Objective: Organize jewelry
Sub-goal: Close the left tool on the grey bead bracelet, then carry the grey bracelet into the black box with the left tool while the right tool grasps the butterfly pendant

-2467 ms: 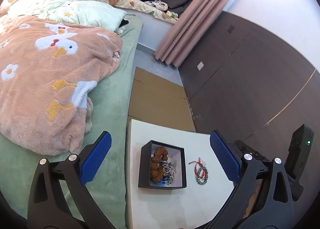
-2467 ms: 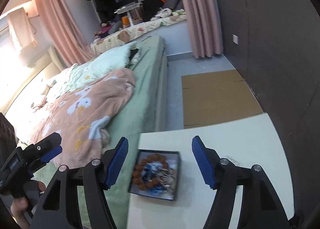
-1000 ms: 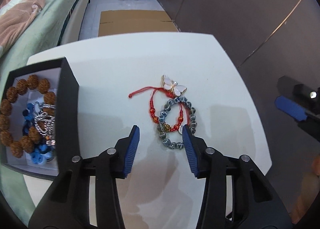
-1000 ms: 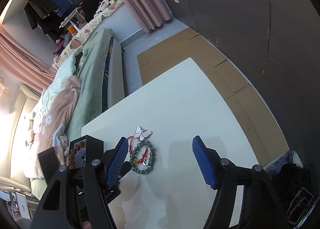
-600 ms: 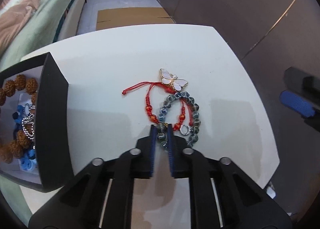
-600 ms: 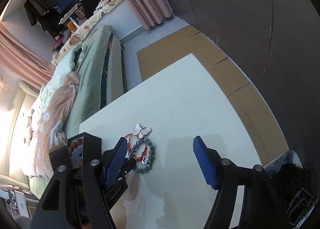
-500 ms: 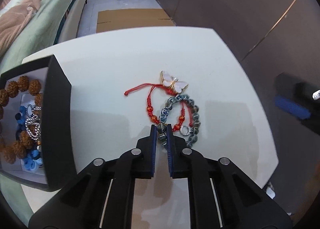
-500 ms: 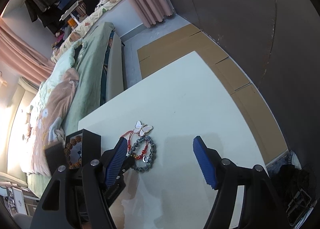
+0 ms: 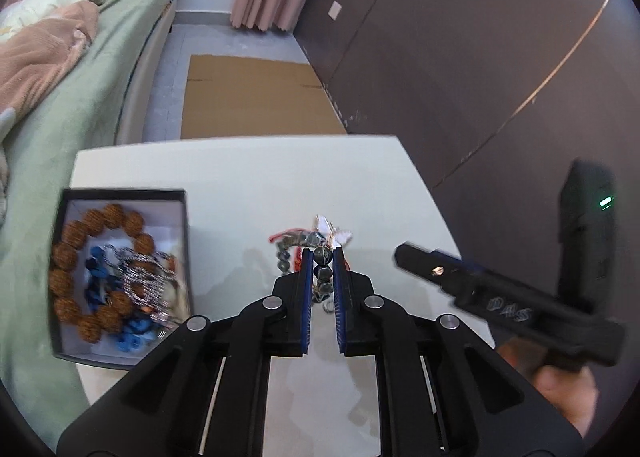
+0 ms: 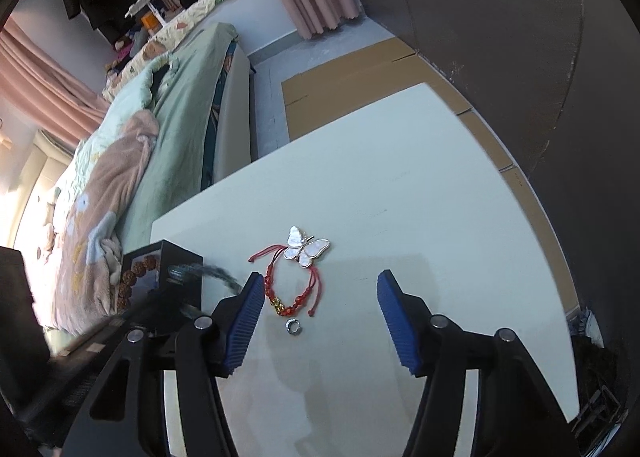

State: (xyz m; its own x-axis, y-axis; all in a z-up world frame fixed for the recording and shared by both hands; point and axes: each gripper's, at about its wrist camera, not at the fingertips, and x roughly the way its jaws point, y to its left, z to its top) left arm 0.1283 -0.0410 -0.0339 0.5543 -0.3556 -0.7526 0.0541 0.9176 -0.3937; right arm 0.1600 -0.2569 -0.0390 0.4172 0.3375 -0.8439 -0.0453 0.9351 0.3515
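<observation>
Two hand-held grippers work over the white worktop (image 10: pixel 420 185). The left hand-held gripper (image 9: pixel 322 257) is clamped on the grey-blue stone bead bracelet (image 9: pixel 320 257), raised off the surface, apparently bound for the black open jewelry box (image 9: pixel 120 277) at near left. Its loop hangs with the long axis running away from the camera, between the pads. The right hand-held gripper (image 10: pixel 320 297) is spread wide above the red cord bracelet (image 10: pixel 294 289), pearly butterfly brooch (image 10: pixel 306 247) and small silver ring (image 10: pixel 293 328), probably next.

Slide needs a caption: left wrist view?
Left hand-held gripper clamps grey stone-bead bracelet above white table, beside black jewelry box.
</observation>
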